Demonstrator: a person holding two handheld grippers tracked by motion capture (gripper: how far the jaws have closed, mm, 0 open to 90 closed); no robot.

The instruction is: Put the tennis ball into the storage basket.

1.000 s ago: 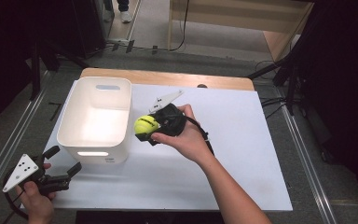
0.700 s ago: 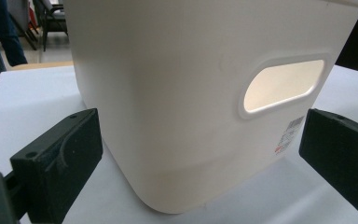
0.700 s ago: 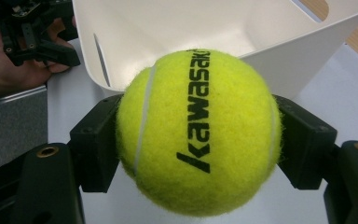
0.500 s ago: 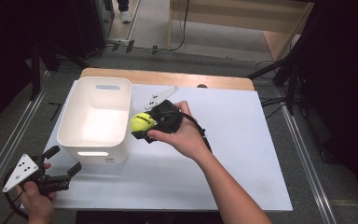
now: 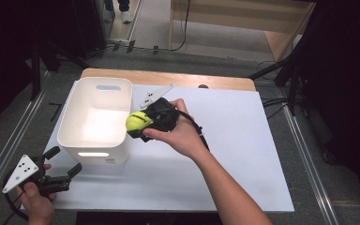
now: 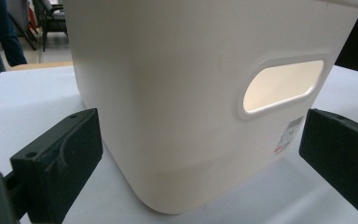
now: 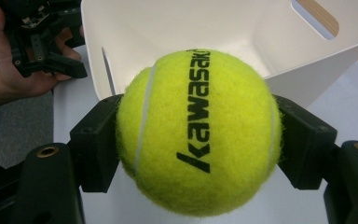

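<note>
A yellow tennis ball (image 5: 138, 121) (image 7: 198, 133) with black lettering is clamped between the black jaws of my right gripper (image 5: 143, 124) (image 7: 200, 140), held in the air at the right rim of the white plastic bin (image 5: 96, 119) (image 7: 242, 32). The bin stands on the white table top (image 5: 225, 140) at the left, and nothing shows inside it. My left gripper (image 5: 65, 166) (image 6: 200, 154) rests low at the table's front left corner, jaws wide apart, pointing at the bin's near wall (image 6: 177, 93) with its handle cut-out (image 6: 282, 84). Nothing sits between those jaws.
The table's wooden far edge (image 5: 168, 77) runs behind the bin. Metal rails (image 5: 309, 154) flank the table on both sides. Grey floor and dark stands surround it. Bare white board lies right of my right forearm.
My right gripper has carried the ball slightly left and up toward the bin's right rim. The left gripper has stayed where it was.
</note>
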